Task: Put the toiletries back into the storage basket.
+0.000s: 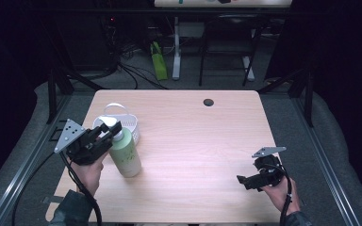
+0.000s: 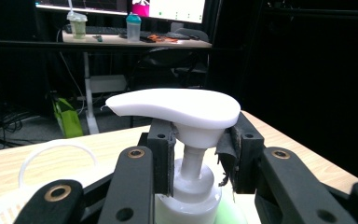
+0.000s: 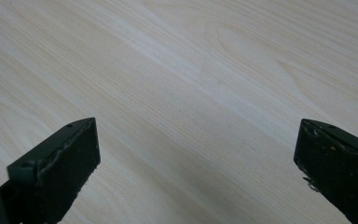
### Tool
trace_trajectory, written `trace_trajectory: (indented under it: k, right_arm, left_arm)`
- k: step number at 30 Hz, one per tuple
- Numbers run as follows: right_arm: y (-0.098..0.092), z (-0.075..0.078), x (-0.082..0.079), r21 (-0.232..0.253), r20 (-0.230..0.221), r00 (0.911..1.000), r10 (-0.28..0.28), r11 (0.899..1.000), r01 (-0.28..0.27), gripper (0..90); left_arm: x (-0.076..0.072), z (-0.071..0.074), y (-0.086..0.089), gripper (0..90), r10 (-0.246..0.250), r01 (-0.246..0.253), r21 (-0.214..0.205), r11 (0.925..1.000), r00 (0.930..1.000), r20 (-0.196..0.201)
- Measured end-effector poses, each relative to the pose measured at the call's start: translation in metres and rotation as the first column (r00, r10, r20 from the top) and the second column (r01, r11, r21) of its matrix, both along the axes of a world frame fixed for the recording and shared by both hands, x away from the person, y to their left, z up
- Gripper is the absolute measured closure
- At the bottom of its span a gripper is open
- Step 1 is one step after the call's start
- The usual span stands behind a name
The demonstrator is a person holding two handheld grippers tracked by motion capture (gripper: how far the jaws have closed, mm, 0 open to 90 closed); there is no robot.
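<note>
1. Left gripper (image 1: 107, 133) jaws clamped on the neck of the pump bottle (image 1: 126, 153), just under the white pump head (image 2: 175, 108); in the left gripper view both pads press the collar below the head, stem between them.
2. Bottle: pale green body, white pump, standing on the table (image 1: 193, 141) at its left side, leaning slightly; base on the wood.
3. White basket (image 1: 128, 123) with loop handle sits right behind the bottle, touching or just beside it, can't tell which.
4. Right gripper (image 1: 245, 181) jaws spread wide, nothing between them; right gripper view shows bare wood grain between the two black jaws.
5. Right gripper held low over the table's near right part, well apart from the bottle, pointing left toward table centre.
6. Dark round hole (image 1: 208, 102) in the tabletop near the far edge.
7. Beyond the table: floor cables, desk legs, a green object (image 1: 159, 60) on the floor.
</note>
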State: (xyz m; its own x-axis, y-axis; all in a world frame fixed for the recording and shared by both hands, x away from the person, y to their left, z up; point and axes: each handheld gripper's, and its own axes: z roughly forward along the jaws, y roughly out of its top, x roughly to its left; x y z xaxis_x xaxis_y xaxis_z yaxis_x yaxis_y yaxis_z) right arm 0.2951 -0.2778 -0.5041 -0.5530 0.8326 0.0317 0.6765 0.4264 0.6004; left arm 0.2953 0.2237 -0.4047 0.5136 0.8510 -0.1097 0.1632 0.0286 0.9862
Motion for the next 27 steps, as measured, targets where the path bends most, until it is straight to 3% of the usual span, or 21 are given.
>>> trace_trajectory:
  k: [27]
  right_arm:
    - [0.000,0.000,-0.001,-0.009,-0.003,1.0000,-0.005,1.000,0.005,0.0]
  left_arm:
    - [0.005,0.030,0.007,67.4,0.019,-0.019,0.012,0.9997,0.9990,0.040]
